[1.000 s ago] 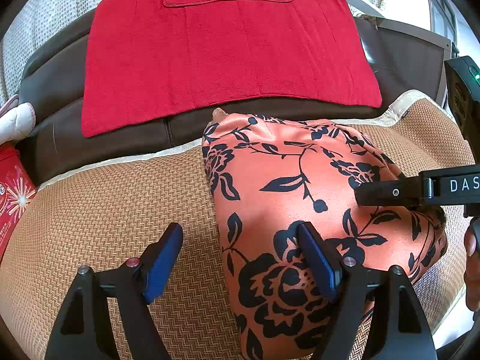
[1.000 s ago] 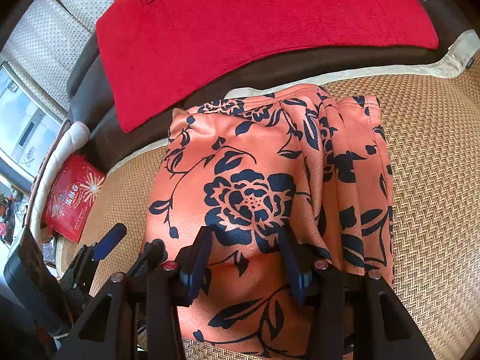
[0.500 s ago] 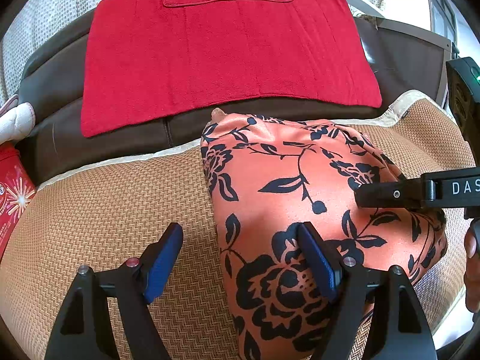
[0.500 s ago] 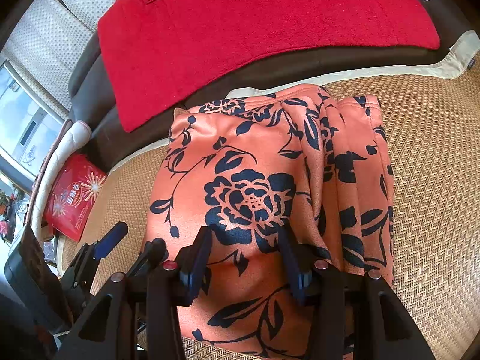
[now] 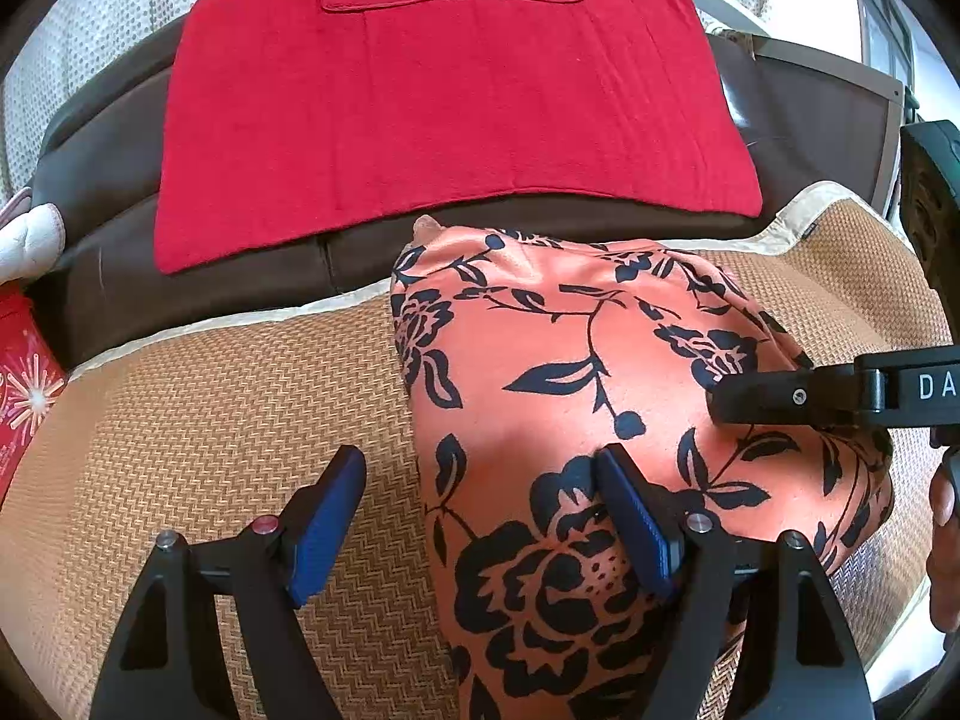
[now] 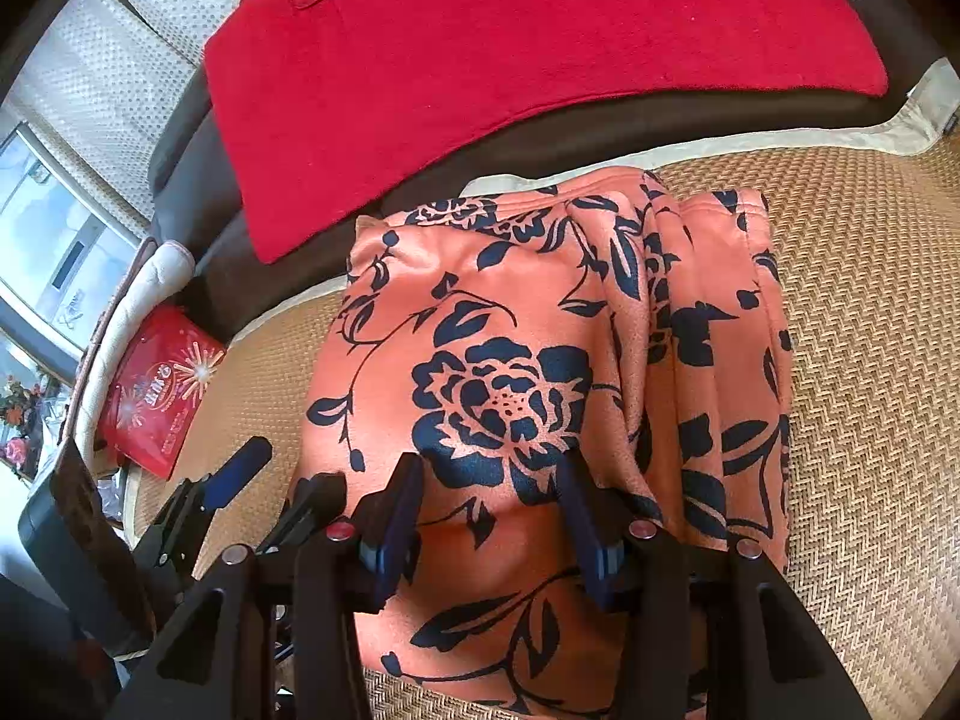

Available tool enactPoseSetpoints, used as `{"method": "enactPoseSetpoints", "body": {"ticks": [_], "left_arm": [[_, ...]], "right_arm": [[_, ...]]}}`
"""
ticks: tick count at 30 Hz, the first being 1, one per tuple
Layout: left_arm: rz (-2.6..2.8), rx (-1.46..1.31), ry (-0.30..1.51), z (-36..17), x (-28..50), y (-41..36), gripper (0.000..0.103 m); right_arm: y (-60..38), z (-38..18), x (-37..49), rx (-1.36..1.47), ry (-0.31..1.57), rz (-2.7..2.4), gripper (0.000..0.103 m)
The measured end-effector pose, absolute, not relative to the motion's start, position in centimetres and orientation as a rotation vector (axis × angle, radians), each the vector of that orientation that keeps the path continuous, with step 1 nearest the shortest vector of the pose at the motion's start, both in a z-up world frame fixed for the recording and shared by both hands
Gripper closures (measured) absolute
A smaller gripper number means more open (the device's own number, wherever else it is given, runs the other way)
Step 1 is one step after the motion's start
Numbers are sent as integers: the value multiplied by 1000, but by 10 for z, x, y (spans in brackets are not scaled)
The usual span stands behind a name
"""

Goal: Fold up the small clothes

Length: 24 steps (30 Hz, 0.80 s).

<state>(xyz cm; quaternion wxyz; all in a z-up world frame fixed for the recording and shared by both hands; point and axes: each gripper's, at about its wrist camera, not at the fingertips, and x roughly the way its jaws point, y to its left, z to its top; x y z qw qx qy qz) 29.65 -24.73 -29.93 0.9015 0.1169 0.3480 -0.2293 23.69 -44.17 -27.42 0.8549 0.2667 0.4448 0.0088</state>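
Left tool [image 5: 480,516] black with blue pads, silver and red screws, right tool [image 6: 492,516] alike, white lettering

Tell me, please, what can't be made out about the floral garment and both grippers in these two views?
- Floral garment: near edge cut off by the frame bottom and fingers in the left wrist view.
- Right gripper: whether its pads pinch cloth; the fabric bulges between them.
- Left gripper: its far pad may touch cloth.

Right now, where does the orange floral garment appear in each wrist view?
Left wrist view: orange floral garment fills center-right, on the woven mat.
Right wrist view: orange floral garment lies in the center.
Shared landmark: red towel behind it, along the top of both.
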Motion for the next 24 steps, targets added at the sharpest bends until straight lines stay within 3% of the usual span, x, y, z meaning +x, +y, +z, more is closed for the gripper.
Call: {"method": "enactPoseSetpoints", "body": {"ticks": [13, 16, 18, 24], "left_arm": [[-484, 233, 729, -300, 300, -258, 22], [-508, 174, 757, -296, 307, -254, 21], [-538, 86, 794, -295, 316, -246, 21], [-545, -67, 871, -301, 335, -229, 21]], "right_arm": [[-450, -261, 224, 601, 864, 66, 50], [-465, -247, 210, 601, 773, 36, 43], [-484, -242, 198, 636, 711, -8, 33], [-539, -252, 174, 756, 670, -132, 32]]}}
